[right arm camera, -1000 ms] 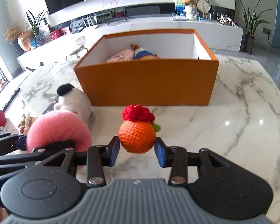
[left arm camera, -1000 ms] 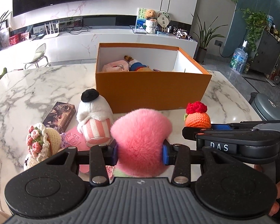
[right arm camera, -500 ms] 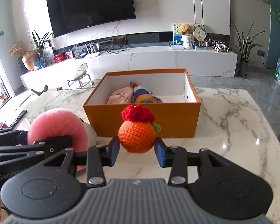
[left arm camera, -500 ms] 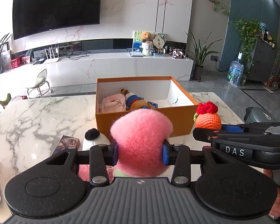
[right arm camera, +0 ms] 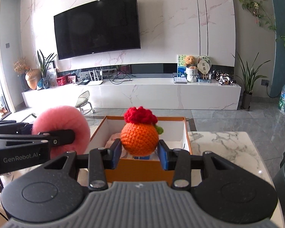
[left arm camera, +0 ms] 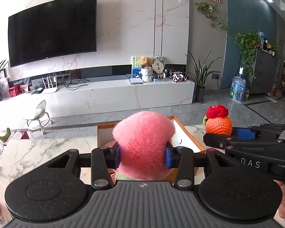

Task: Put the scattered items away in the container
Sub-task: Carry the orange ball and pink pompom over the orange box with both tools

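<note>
surroundings: orange box open on marble bench, soft toys inside, nothing between it and either toy | left gripper: fingers pinching pink fluffy toy, above box | right gripper: fingers pinching orange crochet toy, above box's near wall

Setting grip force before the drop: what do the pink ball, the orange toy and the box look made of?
Pink ball: soft, fuzzy plush, fine hairs at its outline. Orange toy: crocheted yarn, matte, stitch rows visible, red knitted top. Box: likely stiff cardboard, smooth orange outside, white inside.
</note>
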`<state>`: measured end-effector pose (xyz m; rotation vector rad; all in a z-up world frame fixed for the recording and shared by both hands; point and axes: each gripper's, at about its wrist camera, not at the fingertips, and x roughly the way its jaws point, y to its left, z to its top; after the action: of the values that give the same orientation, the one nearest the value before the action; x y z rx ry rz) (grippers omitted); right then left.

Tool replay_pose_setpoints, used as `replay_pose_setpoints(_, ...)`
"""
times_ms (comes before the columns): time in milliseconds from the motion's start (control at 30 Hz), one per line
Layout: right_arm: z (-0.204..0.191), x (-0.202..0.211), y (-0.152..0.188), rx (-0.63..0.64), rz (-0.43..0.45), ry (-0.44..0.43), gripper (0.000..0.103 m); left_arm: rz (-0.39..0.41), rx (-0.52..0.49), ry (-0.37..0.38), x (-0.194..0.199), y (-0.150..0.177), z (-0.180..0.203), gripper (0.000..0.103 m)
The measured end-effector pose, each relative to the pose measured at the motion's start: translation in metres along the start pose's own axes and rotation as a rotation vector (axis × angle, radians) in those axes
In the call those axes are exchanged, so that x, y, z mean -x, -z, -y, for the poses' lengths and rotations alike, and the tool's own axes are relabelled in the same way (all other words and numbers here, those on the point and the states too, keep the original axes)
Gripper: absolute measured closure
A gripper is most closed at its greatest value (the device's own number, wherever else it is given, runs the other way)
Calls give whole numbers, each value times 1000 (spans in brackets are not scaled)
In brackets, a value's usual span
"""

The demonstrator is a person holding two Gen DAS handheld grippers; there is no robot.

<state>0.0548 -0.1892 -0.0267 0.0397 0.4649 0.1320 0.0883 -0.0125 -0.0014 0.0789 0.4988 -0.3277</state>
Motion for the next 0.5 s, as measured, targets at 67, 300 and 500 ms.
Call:
replay_pose_setpoints(67, 4, -5, -9, 13, 14, 4, 59, 6, -7, -4, -7, -7, -1, 55)
replay_pose_setpoints(300, 20, -42, -31, 48, 10, 16, 59, -11, -19, -15, -46, -24, -6, 55)
replay_pose_setpoints(500, 37, -90, -39, 51, -37, 16, 59, -57, -21, -11, -89, -29, -17, 55)
